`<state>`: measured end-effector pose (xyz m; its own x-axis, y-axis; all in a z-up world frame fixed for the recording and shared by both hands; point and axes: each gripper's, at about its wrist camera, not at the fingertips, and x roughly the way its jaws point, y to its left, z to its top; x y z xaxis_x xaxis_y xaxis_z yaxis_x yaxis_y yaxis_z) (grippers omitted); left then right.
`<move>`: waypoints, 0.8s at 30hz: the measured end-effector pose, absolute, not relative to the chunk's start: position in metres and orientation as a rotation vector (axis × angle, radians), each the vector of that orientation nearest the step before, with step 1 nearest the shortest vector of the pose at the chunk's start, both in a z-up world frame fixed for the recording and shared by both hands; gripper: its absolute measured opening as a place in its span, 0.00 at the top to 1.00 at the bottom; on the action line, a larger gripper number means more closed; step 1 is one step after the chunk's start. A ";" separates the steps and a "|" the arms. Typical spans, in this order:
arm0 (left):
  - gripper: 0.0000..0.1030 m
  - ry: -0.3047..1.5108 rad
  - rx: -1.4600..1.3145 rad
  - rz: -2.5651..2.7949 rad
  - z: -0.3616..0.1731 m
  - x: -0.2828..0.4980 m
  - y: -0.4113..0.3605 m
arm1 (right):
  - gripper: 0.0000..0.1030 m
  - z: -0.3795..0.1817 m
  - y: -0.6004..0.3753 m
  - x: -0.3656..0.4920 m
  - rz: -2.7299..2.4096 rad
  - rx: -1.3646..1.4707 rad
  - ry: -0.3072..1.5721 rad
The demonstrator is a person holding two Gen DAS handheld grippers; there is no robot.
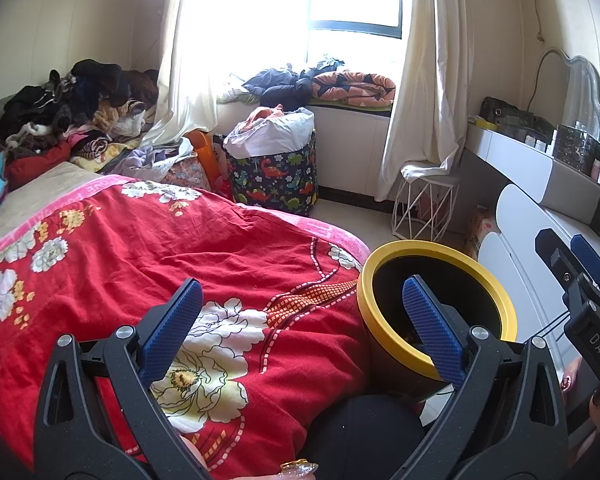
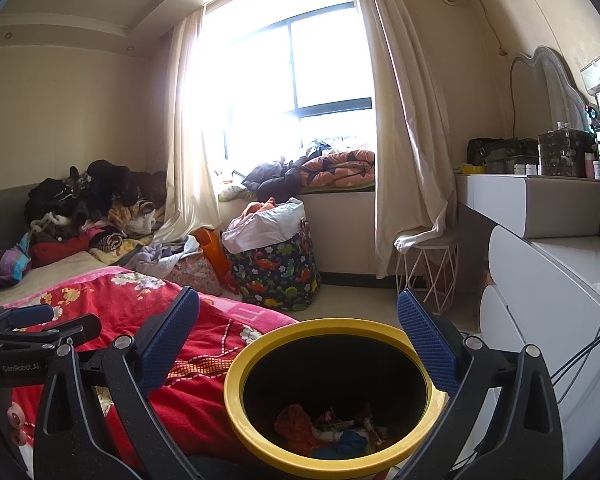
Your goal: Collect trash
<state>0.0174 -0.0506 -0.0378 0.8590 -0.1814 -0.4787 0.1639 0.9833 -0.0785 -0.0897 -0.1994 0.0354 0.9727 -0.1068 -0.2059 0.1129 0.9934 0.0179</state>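
While bright daylight pours through the far window (image 2: 300, 80), both tongs hang released with nothing between their blue pads. Seen from the right wrist camera, the right tongs (image 2: 298, 340) spread wide above a black bin with a yellow rim (image 2: 236, 408), which sits near, just beside the bed. Inside the bin, at the bottom, lies a heap of trash (image 2: 332, 432): orange, blue and white scraps mixed with small wrappers. From the left wrist camera, the left tongs (image 1: 302, 334) are also released, hovering over the red floral blanket (image 1: 160, 240) on the bed, with their right pad overlapping the bin's mouth in view. The same bin (image 1: 380, 320) appears to the right of the blanket. At the bottom edge of that view, a small crinkled clear wrapper (image 1: 298, 470) is partly visible. Far across the room stand a dinosaur-print bag (image 1: 274, 180) stuffed with cloth, a white wire stool (image 1: 424, 208) by the curtain, and a pile of clothes (image 1: 72, 108) at the far left. A white dresser (image 2: 548, 280) lines the right wall.
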 end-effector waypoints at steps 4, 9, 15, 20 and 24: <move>0.11 0.506 -0.036 -0.181 -0.038 0.017 -0.051 | 0.06 0.036 -0.200 -0.089 -0.113 0.031 0.207; 0.11 0.506 -0.034 -0.179 -0.038 0.017 -0.051 | 0.06 0.035 -0.199 -0.090 -0.110 0.029 0.207; 0.11 0.521 -0.032 -0.137 -0.038 0.023 -0.045 | 0.06 0.037 -0.196 -0.086 -0.093 0.025 0.212; 0.11 0.537 -0.096 -0.049 -0.030 0.030 -0.010 | 0.06 0.043 -0.180 -0.067 -0.018 0.028 0.222; 0.11 0.543 -0.175 0.123 -0.027 0.028 0.065 | 0.06 0.052 -0.130 -0.036 0.161 0.005 0.273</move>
